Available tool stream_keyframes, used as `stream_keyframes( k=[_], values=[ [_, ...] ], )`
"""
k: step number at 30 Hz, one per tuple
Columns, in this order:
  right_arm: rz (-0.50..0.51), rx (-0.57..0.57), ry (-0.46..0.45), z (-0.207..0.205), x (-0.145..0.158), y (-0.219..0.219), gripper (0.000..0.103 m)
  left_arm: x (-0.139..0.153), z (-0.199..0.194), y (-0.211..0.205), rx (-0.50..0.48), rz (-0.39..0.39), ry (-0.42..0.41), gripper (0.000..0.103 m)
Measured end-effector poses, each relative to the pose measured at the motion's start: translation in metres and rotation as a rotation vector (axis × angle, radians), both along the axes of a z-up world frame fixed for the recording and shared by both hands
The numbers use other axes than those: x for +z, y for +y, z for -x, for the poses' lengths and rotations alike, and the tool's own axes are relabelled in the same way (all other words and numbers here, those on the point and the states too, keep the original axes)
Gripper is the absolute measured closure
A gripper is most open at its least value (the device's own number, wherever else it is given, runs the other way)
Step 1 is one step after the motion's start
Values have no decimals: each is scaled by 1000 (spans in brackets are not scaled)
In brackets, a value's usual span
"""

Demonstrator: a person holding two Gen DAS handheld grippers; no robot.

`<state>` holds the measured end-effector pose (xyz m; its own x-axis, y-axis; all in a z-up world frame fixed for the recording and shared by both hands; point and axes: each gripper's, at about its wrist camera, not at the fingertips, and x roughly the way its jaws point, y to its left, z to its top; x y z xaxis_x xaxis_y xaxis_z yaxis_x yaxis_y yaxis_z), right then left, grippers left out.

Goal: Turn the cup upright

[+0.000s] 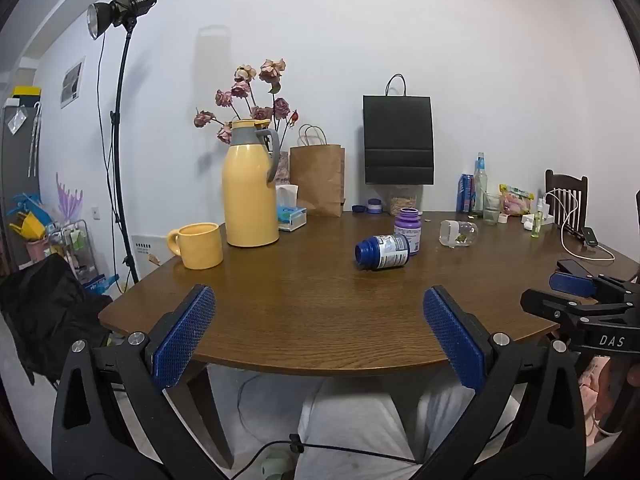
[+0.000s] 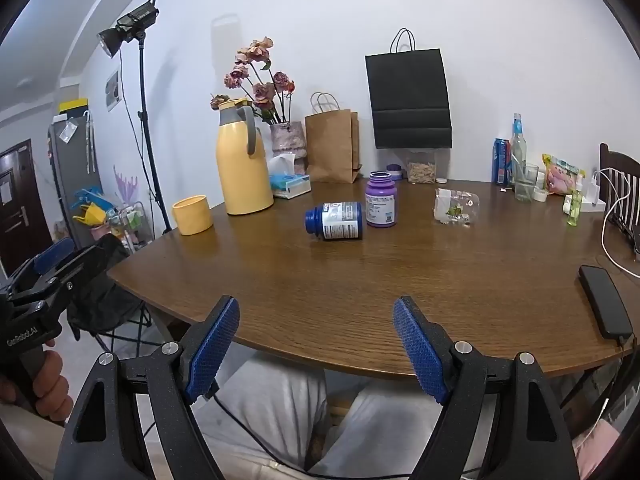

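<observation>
A yellow mug (image 1: 198,245) stands upright with its mouth up at the table's far left, beside a yellow thermos jug (image 1: 250,184); it also shows in the right wrist view (image 2: 193,214). A clear cup or jar (image 1: 458,233) lies on its side at mid-right, also in the right wrist view (image 2: 456,206). My left gripper (image 1: 320,308) is open and empty at the table's near edge. My right gripper (image 2: 316,320) is open and empty at the near edge too, far from both cups.
A blue bottle (image 1: 382,252) lies on its side mid-table next to an upright purple bottle (image 1: 408,230). Paper bags, a flower vase, tissue box, drinks and a glass (image 2: 525,182) line the back. A phone (image 2: 605,302) and cables lie at right.
</observation>
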<state>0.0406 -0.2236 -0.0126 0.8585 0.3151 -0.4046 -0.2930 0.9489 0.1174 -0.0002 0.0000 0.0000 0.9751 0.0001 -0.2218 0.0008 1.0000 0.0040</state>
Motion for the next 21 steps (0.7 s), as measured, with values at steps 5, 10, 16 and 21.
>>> stream_keyframes(
  k=[5,10,16,21],
  values=[
    [6,1,-1,0,-1,0,19,1,1,0,3,2,2,0],
    [7,1,8,-2,-2,1,19,3,5,-1,4,1,-1,0],
    [8,6,14,-2,-5,0,19,0,0,0,2,6,10,0],
    [11,5,16,-2,-6,2,19,-9,2,-1,-2,1,10,0]
  ],
)
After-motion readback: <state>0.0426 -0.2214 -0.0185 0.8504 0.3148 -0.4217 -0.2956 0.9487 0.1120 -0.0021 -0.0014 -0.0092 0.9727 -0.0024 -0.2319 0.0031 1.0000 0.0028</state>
